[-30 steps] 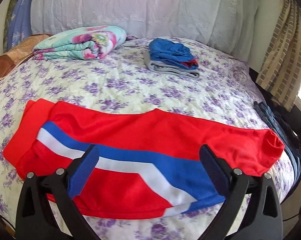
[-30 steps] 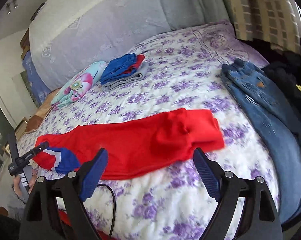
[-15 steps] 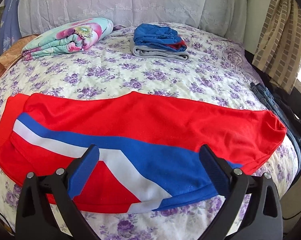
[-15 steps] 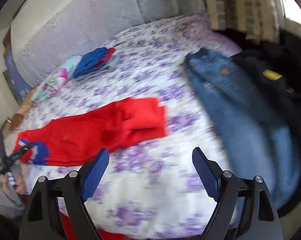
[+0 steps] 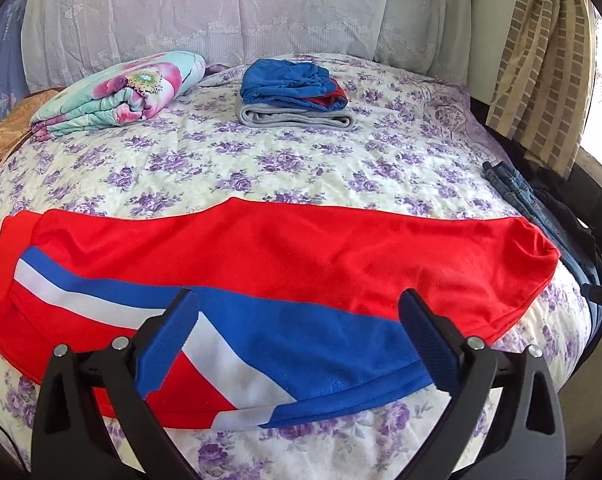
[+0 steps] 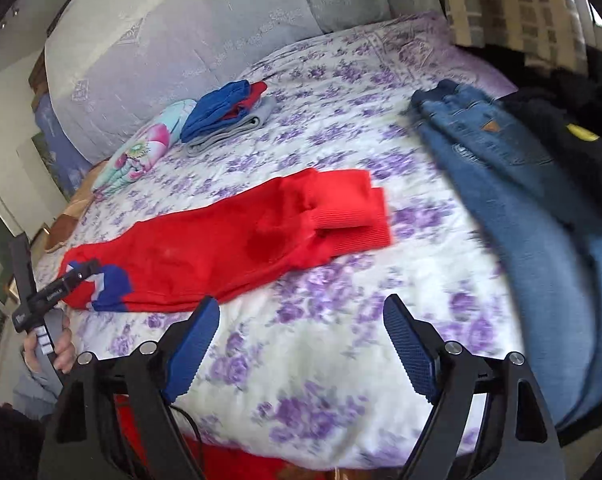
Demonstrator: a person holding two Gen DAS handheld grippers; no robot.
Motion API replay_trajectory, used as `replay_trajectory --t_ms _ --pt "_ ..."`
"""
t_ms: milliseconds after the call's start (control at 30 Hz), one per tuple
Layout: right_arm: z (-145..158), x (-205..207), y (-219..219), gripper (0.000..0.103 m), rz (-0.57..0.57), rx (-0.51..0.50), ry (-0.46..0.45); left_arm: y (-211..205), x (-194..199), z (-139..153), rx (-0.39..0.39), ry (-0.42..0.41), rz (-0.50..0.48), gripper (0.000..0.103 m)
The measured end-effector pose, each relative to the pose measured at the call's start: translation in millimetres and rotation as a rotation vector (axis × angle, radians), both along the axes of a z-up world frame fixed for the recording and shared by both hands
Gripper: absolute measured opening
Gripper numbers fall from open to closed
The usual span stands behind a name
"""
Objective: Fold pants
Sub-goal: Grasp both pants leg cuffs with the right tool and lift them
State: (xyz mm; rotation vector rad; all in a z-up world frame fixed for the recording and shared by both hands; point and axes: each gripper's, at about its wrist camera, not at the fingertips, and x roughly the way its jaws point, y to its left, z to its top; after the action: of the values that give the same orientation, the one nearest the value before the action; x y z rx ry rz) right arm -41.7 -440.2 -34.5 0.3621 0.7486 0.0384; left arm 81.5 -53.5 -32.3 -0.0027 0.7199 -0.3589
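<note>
The red pants (image 5: 285, 256) lie stretched flat across the near part of the bed (image 5: 301, 160), their length running side to side, with a blue and white stripe along the edge nearest the left tool (image 5: 297, 332). That tool hangs over the striped edge with its blue-padded fingers (image 5: 169, 340) spread wide and nothing between them; whether the pads touch the cloth cannot be told. The right tool (image 6: 301, 344) hangs beyond the pants' ribbed cuff end, over bare flowered bedspread, its fingers (image 6: 191, 348) also spread wide and empty. In the right wrist view the two ribbed cuffs (image 6: 353, 208) lie one over the other, slightly offset.

Farther from the pants, toward the headboard (image 5: 221, 12), sits a stack of folded clothes (image 5: 293, 96), blue and red on top of grey. Beside that stack lies a rolled flowered blanket (image 5: 121, 96). Past the cuff end of the pants, at the bed's edge, lie blue jeans (image 6: 501, 168) against a dark garment (image 6: 561, 120).
</note>
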Motion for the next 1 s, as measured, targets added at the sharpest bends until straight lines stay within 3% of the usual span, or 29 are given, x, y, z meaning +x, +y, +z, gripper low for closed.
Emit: replay_trajectory --t_ms 300,333,367,433,533,633,733,833,1000 --pt "-37.7 59.0 -17.6 0.078 -0.069 0.356 -0.070 -6.2 -0.4 -8.3 -0.003 0.018 -0.028 0.098" --pt "-38.0 61.3 -18.8 0.064 -0.078 0.374 -0.088 -8.7 -0.4 -9.6 0.005 0.015 -0.029 0.098" --pt "-38.3 62.0 -20.9 0.041 -0.084 0.394 -0.107 -11.5 -0.7 -10.7 0.013 0.015 -0.030 0.098" --pt "-40.9 59.3 -25.8 0.027 -0.093 0.451 -0.145 -16.9 -0.5 -12.2 0.018 0.021 -0.035 0.098" --pt "-35.3 50.5 -23.3 0.024 -0.102 0.405 -0.189 -25.2 1.3 -16.6 0.021 0.041 -0.050 0.098" --pt "-23.4 44.3 -7.6 0.023 -0.105 0.277 -0.215 -44.6 7.3 -36.8 0.123 0.107 -0.068 0.098" --pt "-5.7 39.4 9.4 0.023 -0.095 0.186 -0.266 -52.5 2.7 -42.2 0.176 0.070 -0.051 0.099" --pt "15.1 36.9 29.9 0.023 -0.068 0.079 -0.304 -41.1 5.7 -37.8 0.126 0.090 -0.056 0.098" --pt "42.7 48.3 75.3 0.023 0.034 -0.057 -0.344 -0.1 2.9 -18.8 0.055 0.029 0.039 0.098"
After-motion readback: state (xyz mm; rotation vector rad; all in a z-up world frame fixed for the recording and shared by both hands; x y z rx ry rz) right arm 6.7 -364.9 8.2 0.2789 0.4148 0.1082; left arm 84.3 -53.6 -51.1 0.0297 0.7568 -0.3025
